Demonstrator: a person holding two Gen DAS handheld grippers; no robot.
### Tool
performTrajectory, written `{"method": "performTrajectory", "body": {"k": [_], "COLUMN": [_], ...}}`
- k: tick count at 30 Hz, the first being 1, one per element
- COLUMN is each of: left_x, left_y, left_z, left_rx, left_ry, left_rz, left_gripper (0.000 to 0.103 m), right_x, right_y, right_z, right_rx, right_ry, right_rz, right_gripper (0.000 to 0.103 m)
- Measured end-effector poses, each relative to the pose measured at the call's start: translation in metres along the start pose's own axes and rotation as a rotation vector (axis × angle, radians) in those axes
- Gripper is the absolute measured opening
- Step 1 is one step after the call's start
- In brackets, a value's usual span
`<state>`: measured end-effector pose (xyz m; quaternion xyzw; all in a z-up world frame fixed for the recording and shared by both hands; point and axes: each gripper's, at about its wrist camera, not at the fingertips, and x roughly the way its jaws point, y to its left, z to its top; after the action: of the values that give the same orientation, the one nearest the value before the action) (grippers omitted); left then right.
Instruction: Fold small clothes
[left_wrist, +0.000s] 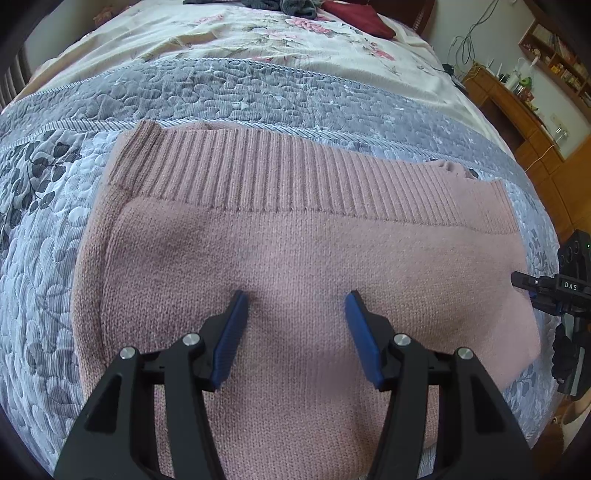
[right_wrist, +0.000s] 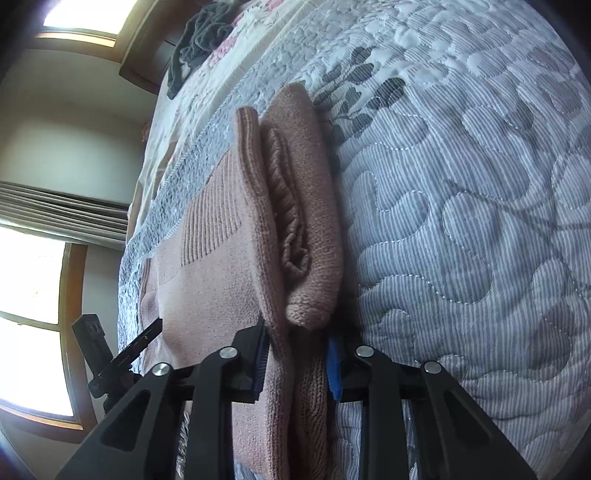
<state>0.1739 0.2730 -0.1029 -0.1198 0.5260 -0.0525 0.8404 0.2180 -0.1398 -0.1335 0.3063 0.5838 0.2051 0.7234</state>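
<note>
Left wrist view: a pink knit sweater (left_wrist: 295, 258) lies flat on a grey quilted bedspread (left_wrist: 44, 229), its ribbed band (left_wrist: 295, 177) along the far side. The left gripper (left_wrist: 295, 314) hovers over the middle of the knit with its jaws spread and nothing between the blue pads (left_wrist: 231, 339). At the far right edge the right gripper (left_wrist: 532, 286) reaches in at the sweater's right side. Further up the bed lie dark clothes (left_wrist: 295, 7) and a red garment (left_wrist: 354, 16); a wooden desk (left_wrist: 517, 107) stands to the right.

Right wrist view: the bed appears tipped sideways. The right gripper (right_wrist: 295, 358) has several stacked layers of the sweater's edge between its jaws, apparently clenched on them, though the pads are partly hidden by the knit. A tucked-in rolled part, perhaps a sleeve, shows between the layers.

Judgement: the sweater seems already narrowed, and the step in hand is a fold carried from the right edge. Next, the right gripper must lift and carry that edge across, keeping layers together, while the left pins or catches the body.

Only the right view shows the stacked layers; only the left shows the whole garment and band
</note>
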Motion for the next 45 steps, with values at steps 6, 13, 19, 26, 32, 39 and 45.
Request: {"method": "performTrajectory", "body": {"k": [6,13,19,26,32,39,45], "left_x": [-0.012,-0.042,-0.056,-0.05,-0.034,-0.008,0.018], "left_y": [0.004,0.023,0.03,0.027,0.012,-0.015,-0.031], "left_z": [0.003,0.002,0.007,0.007,0.016,0.032,0.039], "left_rx": [-0.029,-0.089,-0.105,-0.139,-0.199,-0.251,-0.269], "left_ry": [0.017,-0.021,-0.04,-0.024,0.011,0.052,0.087], "left_rz": [-0.035,-0.107,-0.151,-0.218,-0.335,-0.452,-0.465], "left_gripper": [0.055,0.055,0.055,0.055,0.056,0.059,0.059], "right_x": [-0.017,0.004,0.061,0.107,0.102,0.024,-0.002], "right_y": [0.044,0.155,0.204,0.198,0.2,0.183,0.115], "right_z": [0.005,0.005,-0.019,-0.034,-0.039,-0.022,-0.016], "right_rx": [-0.069,-0.311,-0.458,-0.466,-0.474,-0.409,-0.301], "right_ry": [-0.007,0.054,0.138,0.215,0.248,0.106,0.085], "right_rz": [0.075,0.037,-0.096,-0.164,-0.125,-0.06,-0.127], "right_gripper": [0.021,0.021,0.021,0.032,0.049,0.053,0.054]}}
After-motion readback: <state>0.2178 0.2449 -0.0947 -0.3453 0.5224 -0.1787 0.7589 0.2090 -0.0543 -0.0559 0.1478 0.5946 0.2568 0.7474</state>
